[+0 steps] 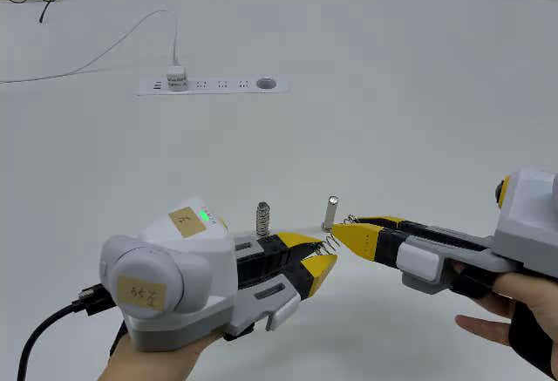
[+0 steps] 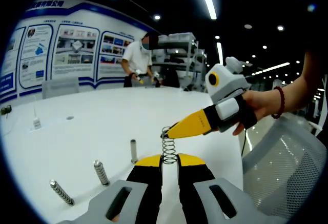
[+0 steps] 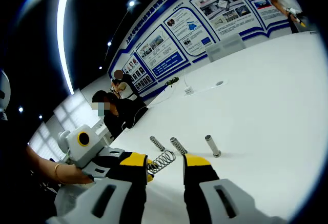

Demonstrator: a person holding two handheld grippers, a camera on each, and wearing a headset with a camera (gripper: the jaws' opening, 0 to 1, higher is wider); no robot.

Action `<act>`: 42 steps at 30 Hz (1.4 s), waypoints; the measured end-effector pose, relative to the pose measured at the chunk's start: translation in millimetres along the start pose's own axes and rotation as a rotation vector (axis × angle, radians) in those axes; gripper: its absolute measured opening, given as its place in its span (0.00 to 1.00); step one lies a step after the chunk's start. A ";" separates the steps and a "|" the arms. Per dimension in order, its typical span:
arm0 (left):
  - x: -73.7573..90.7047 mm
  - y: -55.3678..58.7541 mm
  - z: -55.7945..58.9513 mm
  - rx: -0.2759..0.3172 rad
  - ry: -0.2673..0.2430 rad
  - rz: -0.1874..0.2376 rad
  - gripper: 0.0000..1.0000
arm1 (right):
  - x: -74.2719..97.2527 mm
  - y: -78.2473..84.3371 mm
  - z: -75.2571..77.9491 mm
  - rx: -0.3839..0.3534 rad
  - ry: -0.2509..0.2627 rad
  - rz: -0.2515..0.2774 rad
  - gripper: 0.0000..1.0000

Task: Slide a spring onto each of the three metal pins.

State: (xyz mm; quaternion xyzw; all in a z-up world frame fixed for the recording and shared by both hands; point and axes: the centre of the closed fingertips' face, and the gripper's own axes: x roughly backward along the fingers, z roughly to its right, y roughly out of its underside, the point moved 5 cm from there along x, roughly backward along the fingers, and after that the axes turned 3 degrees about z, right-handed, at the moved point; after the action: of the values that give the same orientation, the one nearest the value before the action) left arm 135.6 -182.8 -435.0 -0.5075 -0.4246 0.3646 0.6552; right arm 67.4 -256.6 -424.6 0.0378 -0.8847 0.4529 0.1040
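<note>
Head view: the left gripper (image 1: pixel 314 257) pinches the spring (image 1: pixel 330 243) near the bare pin (image 1: pixel 330 213). Left gripper view: the right gripper (image 2: pixel 171 130) touches the spring's top coil. Right gripper view: its jaws stand apart, so a mistimed handover could let the spring flick away.

Yellow-and-black left tongs (image 2: pixel 169 158), silvery spring (image 2: pixel 168 144), white table (image 2: pixel 92 116).
</note>
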 end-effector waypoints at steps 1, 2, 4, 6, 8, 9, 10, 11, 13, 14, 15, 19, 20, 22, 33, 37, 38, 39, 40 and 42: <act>1.7 -1.4 0.9 0.003 0.002 0.009 0.10 | -0.7 0.1 -1.5 -0.017 -0.009 0.006 0.27; 2.6 -1.9 1.2 0.005 0.002 0.012 0.10 | -1.4 0.5 -2.5 -0.026 -0.014 0.010 0.26; 4.6 -3.5 2.7 0.002 0.006 0.021 0.10 | -2.4 1.5 -4.7 -0.038 -0.023 0.010 0.25; 5.9 -5.2 3.6 0.004 0.009 0.028 0.10 | -3.4 2.3 -6.8 -0.061 -0.039 0.016 0.24; 7.2 -6.7 4.5 0.003 0.010 0.033 0.10 | -4.1 2.4 -9.6 -0.082 -0.055 0.018 0.23; 7.7 -7.3 4.7 0.002 0.011 0.036 0.10 | -4.3 2.5 -10.5 -0.086 -0.060 0.017 0.22; 8.1 -8.0 5.1 0.003 0.012 0.039 0.10 | -4.6 2.5 -11.5 -0.093 -0.064 0.018 0.21; 8.6 -8.3 4.9 0.003 0.010 0.039 0.10 | -5.0 2.5 -12.7 -0.105 -0.071 0.018 0.20; 9.7 -9.0 4.9 0.003 0.009 0.042 0.10 | -5.4 2.3 -13.4 -0.115 -0.079 0.017 0.18; 10.1 -9.3 5.0 0.003 0.009 0.042 0.10 | -5.4 2.1 -14.0 -0.118 -0.080 0.018 0.18; 10.4 -9.6 5.1 0.004 0.010 0.043 0.10 | -5.4 2.2 -14.8 -0.123 -0.086 0.017 0.18; 12.5 -10.6 6.3 0.007 0.006 0.042 0.10 | -6.3 2.0 -21.1 -0.156 -0.119 0.024 0.15; 12.7 -10.9 6.6 0.008 0.004 0.043 0.10 | -6.4 2.1 -23.3 -0.162 -0.134 0.025 0.14; 13.0 -11.2 6.8 0.009 -0.002 0.040 0.11 | -7.1 2.0 -24.1 -0.166 -0.135 0.030 0.13; 16.6 -11.1 5.9 0.003 -0.012 0.018 0.17 | -7.4 -4.4 -27.7 -0.090 -0.132 0.043 0.11; 18.2 -8.5 3.2 0.003 -0.032 -0.006 0.20 | -7.1 -9.5 -25.4 -0.035 -0.106 0.049 0.11; 18.9 -8.1 2.4 -0.003 -0.036 -0.010 0.20 | -7.0 -12.0 -23.2 0.000 -0.090 0.049 0.11; 19.7 -7.5 1.6 -0.007 -0.042 -0.016 0.20 | -6.8 -13.6 -22.3 0.021 -0.082 0.048 0.11; 20.9 -6.0 0.2 -0.004 -0.052 -0.029 0.19 | -6.8 -15.7 -21.7 0.043 -0.076 0.051 0.11; 22.9 -2.6 -2.7 0.012 -0.067 -0.051 0.21 | -6.7 -19.4 -19.7 0.093 -0.057 0.048 0.11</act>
State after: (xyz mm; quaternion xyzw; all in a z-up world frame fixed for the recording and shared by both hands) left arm 146.8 -163.6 -428.6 -0.4803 -0.4569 0.3672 0.6525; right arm 80.0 -252.3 -399.5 0.0341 -0.8658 0.4949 0.0659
